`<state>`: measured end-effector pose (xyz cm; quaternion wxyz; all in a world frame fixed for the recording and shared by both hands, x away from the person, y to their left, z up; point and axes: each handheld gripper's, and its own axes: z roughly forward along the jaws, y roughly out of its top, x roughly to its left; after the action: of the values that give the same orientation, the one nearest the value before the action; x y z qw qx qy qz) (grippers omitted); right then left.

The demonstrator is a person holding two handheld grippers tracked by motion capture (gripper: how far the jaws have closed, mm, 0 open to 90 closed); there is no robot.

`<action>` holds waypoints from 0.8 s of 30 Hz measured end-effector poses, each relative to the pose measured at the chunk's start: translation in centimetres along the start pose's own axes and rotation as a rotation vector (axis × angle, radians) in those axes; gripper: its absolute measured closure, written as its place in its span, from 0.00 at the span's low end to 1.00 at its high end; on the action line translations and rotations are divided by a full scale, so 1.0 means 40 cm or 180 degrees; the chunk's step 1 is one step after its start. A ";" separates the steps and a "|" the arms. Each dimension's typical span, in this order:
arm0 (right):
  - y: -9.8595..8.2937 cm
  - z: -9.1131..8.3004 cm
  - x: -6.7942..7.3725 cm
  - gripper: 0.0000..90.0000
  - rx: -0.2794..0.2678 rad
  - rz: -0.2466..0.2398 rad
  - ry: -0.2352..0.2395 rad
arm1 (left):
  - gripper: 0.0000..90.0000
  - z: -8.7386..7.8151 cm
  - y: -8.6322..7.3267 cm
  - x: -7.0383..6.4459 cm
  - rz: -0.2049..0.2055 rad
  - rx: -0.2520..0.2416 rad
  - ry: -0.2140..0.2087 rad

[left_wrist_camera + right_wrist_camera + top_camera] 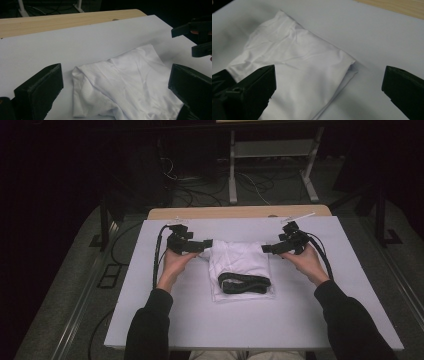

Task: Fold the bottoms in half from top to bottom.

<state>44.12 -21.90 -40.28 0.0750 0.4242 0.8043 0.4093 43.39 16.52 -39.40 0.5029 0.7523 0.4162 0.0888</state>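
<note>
gaping wide, the left gripper (206, 243) holds nothing; in the left gripper view its two black jaws stand far apart at either side, with the shirt (125, 82) lying between and beyond them. it sits at the shirt's far left corner in the high view, close to the cloth, though whether it touches cannot be told. the right gripper (267, 248) is also spread wide and empty; in the right gripper view its jaws frame the shirt's (294, 72) folded corner, which lies flat on the sheet (367, 32). in the high view it sits at the shirt's far right corner, facing the left gripper across the cloth. the left gripper view catches the right gripper (197, 40) farther off at the upper right, jaws parted.

the shirt (240, 265) is white, folded into a rough rectangle, and lies near the middle of the sheet (150, 310), a pale cover over the table (235, 212), whose wooden edge shows at the far side. a black collar (244, 283) lies on the shirt's near part. the person's hands hold the grippers, dark sleeves coming in from below. cables trail from each gripper along the sheet.
</note>
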 end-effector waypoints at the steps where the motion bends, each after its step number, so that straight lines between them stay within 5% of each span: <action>1: -0.003 -0.009 0.002 0.00 -0.0015 -0.0016 0.0003 | 0.00 -0.005 -0.001 -0.003 0.0009 -0.0002 -0.0009; 24: -0.106 -0.161 0.026 0.00 -0.0261 -0.0081 0.0078 | 0.00 -0.149 -0.069 -0.035 0.0154 -0.0225 -0.0011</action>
<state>37.82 -26.27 -38.90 0.0877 0.4056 0.7930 0.4462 37.73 20.01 -38.44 0.5276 0.7441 0.3936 0.1143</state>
